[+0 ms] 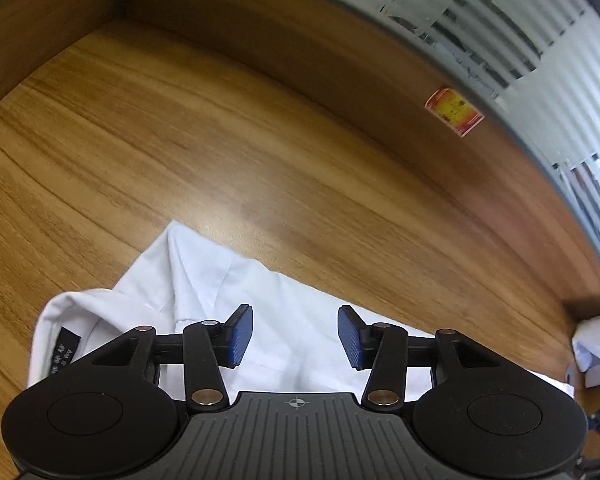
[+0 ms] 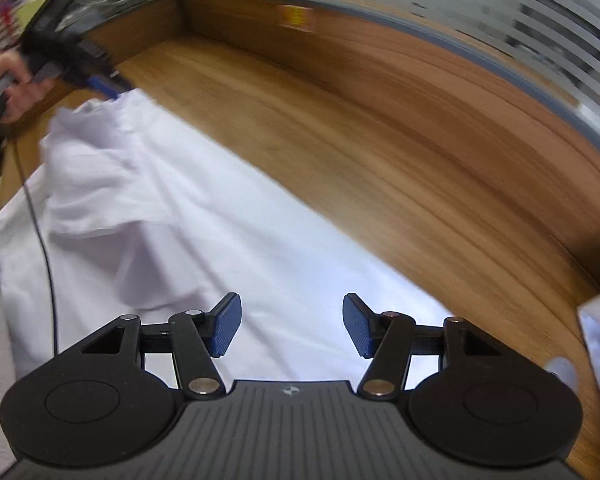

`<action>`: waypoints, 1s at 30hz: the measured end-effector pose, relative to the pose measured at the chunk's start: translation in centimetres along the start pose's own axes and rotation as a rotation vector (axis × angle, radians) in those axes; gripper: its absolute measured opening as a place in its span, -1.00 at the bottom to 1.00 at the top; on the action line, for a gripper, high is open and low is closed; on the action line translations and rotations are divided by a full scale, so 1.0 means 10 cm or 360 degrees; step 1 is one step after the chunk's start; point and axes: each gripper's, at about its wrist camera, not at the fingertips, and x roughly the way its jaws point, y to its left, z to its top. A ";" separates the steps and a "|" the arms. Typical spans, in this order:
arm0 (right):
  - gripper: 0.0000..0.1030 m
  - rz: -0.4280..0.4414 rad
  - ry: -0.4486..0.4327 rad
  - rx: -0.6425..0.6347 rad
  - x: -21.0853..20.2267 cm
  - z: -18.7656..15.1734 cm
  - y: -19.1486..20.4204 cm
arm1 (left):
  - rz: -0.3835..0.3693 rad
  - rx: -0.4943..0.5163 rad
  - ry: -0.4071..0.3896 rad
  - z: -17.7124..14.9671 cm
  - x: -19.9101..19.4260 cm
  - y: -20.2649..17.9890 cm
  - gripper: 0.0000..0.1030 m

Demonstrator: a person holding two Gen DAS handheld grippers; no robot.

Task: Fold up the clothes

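Observation:
A white shirt [image 1: 204, 280] lies on the wooden table, its collar with a black label [image 1: 65, 350] at the lower left of the left wrist view. My left gripper [image 1: 295, 336] hovers open just above the shirt near the collar, nothing between its blue pads. In the right wrist view the same white shirt [image 2: 204, 232] stretches diagonally across the table, with a rumpled fold at its left. My right gripper [image 2: 292, 330] is open over the shirt's near end. The left gripper [image 2: 76, 64], held by a hand [image 2: 8, 84], shows at the shirt's far end.
The wooden table [image 1: 180, 140] has a raised wooden back panel with a red and yellow sticker [image 1: 454, 111], topped by frosted striped glass. More white cloth [image 1: 598, 344] lies at the right edge. A thin black cable [image 2: 40, 240] runs over the shirt at the left.

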 end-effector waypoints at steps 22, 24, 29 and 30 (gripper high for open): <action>-0.87 -0.0199 -0.0017 -0.0243 0.24 0.32 1.15 | -0.0062 -0.0239 0.0035 -0.13 -0.27 0.43 -0.10; -0.87 -0.0320 -0.0058 -0.0255 0.04 0.32 1.22 | -0.0055 -0.0232 0.0091 -0.09 -0.18 0.40 -0.19; -0.87 -0.0622 -0.0160 -0.0286 -0.48 0.32 1.40 | 0.0013 -0.0099 0.0197 0.03 -0.01 0.29 -0.24; -0.87 -0.0683 -0.0180 -0.0291 -0.58 0.33 1.44 | 0.0030 -0.0064 0.0214 0.06 0.02 0.27 -0.25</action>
